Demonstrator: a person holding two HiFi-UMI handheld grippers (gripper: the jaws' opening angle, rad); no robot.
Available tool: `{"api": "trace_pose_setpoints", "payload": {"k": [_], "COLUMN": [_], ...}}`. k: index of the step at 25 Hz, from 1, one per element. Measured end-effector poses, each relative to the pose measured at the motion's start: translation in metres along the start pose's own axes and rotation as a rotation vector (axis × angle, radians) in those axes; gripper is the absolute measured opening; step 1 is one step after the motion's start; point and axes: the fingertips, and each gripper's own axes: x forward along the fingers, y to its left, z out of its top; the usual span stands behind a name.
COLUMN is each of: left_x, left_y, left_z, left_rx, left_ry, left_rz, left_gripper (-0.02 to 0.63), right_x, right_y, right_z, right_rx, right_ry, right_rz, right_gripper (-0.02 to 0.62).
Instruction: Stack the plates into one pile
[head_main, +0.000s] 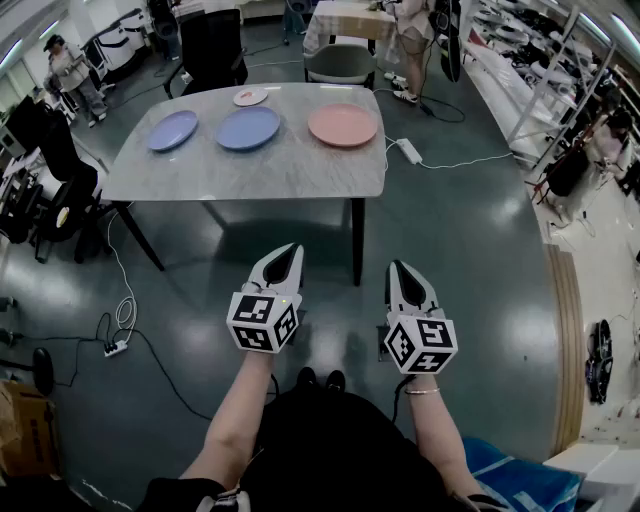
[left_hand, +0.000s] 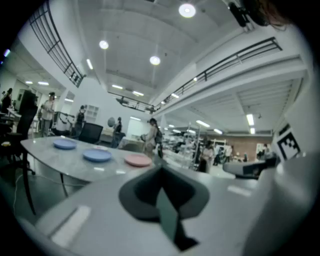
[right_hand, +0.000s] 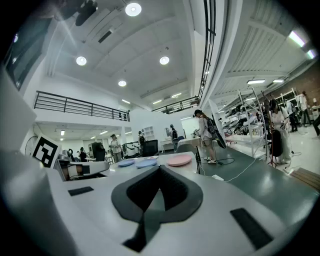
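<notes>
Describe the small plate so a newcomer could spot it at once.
On the grey marble table, a row holds two blue plates and a salmon plate. Behind that row, near the far edge, lies the small plate, far smaller and paler than them.

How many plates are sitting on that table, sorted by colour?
blue plates: 2
pink plate: 1
small pale plate: 1
Total: 4
</notes>
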Motion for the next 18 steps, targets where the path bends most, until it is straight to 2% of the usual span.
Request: {"api": "trace_pose_setpoints", "payload": {"k": [10,18], "left_x": [0.001,0.001], "left_y": [-0.008,-0.01], "left_z": [0.002,-0.003], "left_rx": [0.039,0.023], "left_ry": [0.002,0.007], "left_rz": [0.014,0.031], "left_gripper": [0.011,0.104], "right_x": [-0.005,-0.005], "right_y": [-0.014,-0.022], "right_z": [-0.003,0.0], "right_rx": [0.014,0.044], "right_ry": [-0.01,-0.028], "right_rz": [-0.006,0.009], "right_gripper": [0.005,0.008]}}
